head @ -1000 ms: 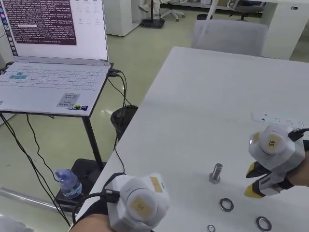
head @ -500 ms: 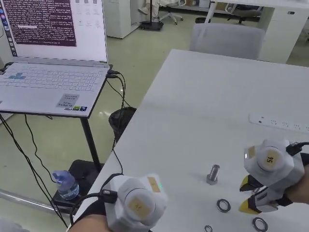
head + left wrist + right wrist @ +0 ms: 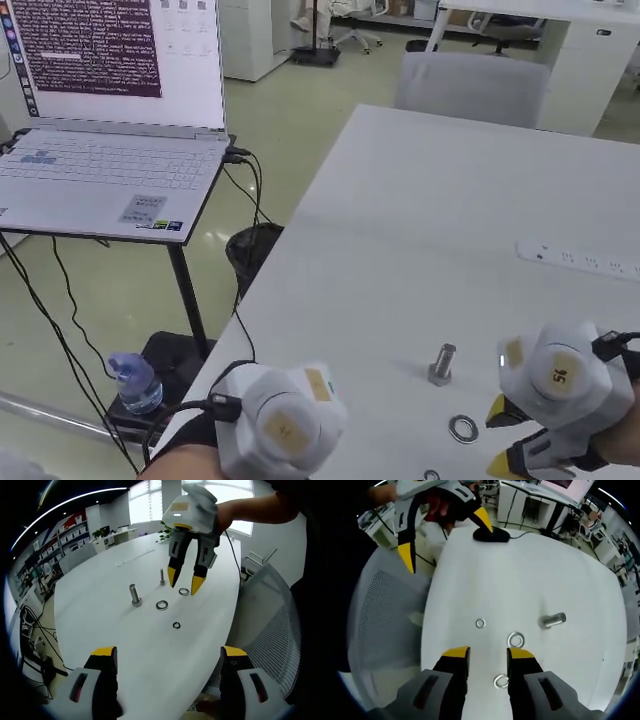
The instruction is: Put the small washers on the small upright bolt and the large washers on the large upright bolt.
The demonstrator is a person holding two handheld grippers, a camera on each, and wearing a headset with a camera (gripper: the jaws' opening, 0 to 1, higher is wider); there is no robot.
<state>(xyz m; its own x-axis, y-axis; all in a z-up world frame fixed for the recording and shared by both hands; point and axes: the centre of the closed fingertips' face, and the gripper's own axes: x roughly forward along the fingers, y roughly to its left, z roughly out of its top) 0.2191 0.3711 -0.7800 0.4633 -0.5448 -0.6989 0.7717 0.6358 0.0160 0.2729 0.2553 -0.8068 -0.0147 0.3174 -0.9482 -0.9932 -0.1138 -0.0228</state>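
Note:
A large upright bolt stands on the white table. A thinner upright bolt stands beyond it. One large washer lies flat near the large bolt. A small washer lies nearer the table edge. Another washer lies under my right gripper, which hovers open just above it, jaws pointing down. My left gripper is wide open over the table's near edge, holding nothing.
An open laptop sits on a stand to the left of the table, cables hanging below. A white power strip lies at the far right. A grey chair stands at the far end; a mesh chair is beside me.
My right gripper has come nearer and lower, from beside the large bolt to above the washers. The left gripper has stayed put. The head camera shifted slightly.

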